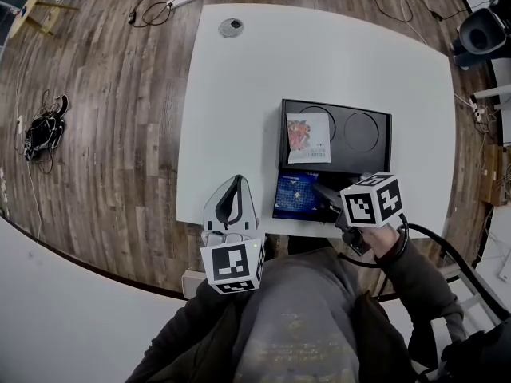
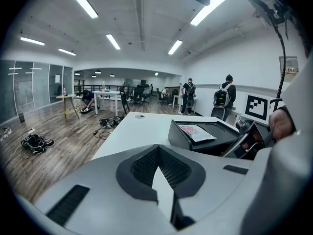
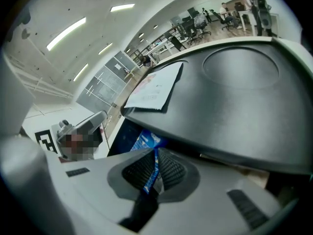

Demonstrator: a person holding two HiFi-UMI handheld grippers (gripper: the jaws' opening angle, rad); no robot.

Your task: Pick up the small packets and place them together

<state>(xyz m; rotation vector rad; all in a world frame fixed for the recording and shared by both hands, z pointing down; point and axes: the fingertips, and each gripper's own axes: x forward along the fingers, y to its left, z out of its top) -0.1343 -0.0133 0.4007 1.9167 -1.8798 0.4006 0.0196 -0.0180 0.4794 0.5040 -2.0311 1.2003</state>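
Observation:
A black tray (image 1: 375, 154) with two round recesses stands on the white table (image 1: 319, 54). On its left side lies a white packet with red print (image 1: 307, 137), also seen in the right gripper view (image 3: 155, 88). A blue packet (image 1: 294, 191) lies in the lower black compartment just in front of it. My right gripper (image 1: 319, 191) reaches in from the right and is shut on the blue packet's edge (image 3: 155, 173), which shows as a thin blue strip between the ribbed pads. My left gripper (image 1: 237, 180) hangs at the table's near edge, shut and holding nothing (image 2: 157, 148).
A round cable grommet (image 1: 231, 28) sits at the table's far left. Cables (image 1: 44, 130) and a power strip (image 1: 182, 0) lie on the wooden floor to the left. A dark chair (image 1: 483, 30) stands at the far right. People (image 2: 225, 98) stand in the distance.

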